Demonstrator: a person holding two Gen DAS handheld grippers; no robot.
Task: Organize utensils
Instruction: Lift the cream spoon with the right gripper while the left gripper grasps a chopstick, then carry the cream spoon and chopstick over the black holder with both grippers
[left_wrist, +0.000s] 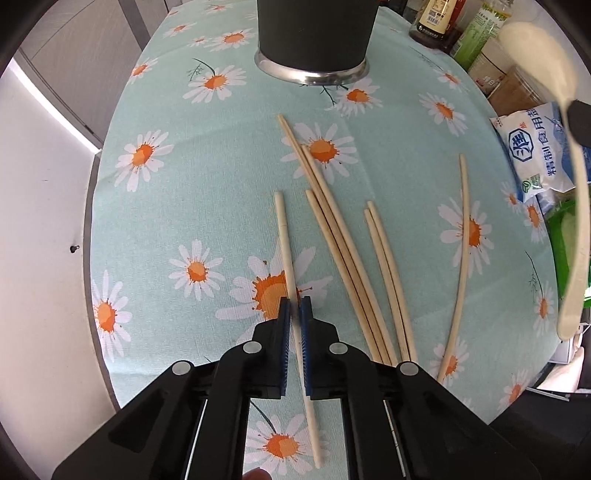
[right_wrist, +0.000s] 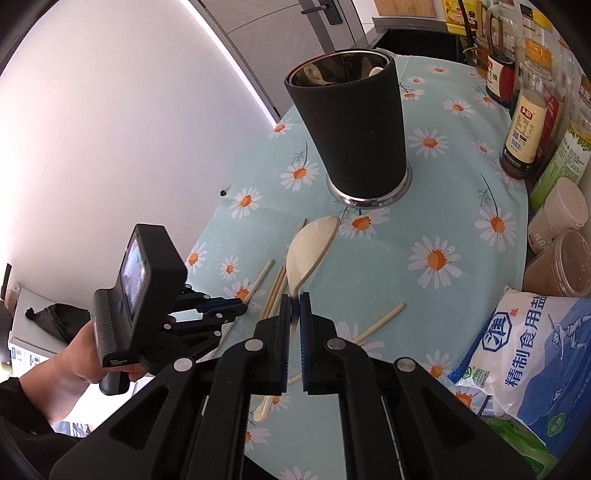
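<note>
**Chopsticks on the daisy cloth, one in each kind of grip**

Chopsticks (left_wrist: 343, 258) lie loose on the table (left_wrist: 166, 184), which is covered with a pale green cloth printed with daisies. Most form a rough bundle near the middle; one curved-looking stick (left_wrist: 461, 251) lies apart to the right of them, and a single chopstick (left_wrist: 291, 280) lies to their left.

The left gripper (left_wrist: 294, 308) points steeply down at that single chopstick — its blue-padded fingers (left_wrist: 283, 321) are pressed together on the stick's shaft, which runs between them and out below. The far end of the stick rests on the cloth.

The right gripper (right_wrist: 294, 306) has its fingers clamped on the handle of a cream rice spoon (right_wrist: 310, 251); the spoon's bowl juts forward above the table, clear of the cloth.

A dark holder (right_wrist: 354, 129) with a shiny metal base stands upright farther along the table — pale utensils show inside its rim. Bottles (right_wrist: 524, 125), jars and a bag of salt (right_wrist: 535, 354) crowd the right edge. A hand (right_wrist: 74, 362) grips the left tool's handle.
</note>
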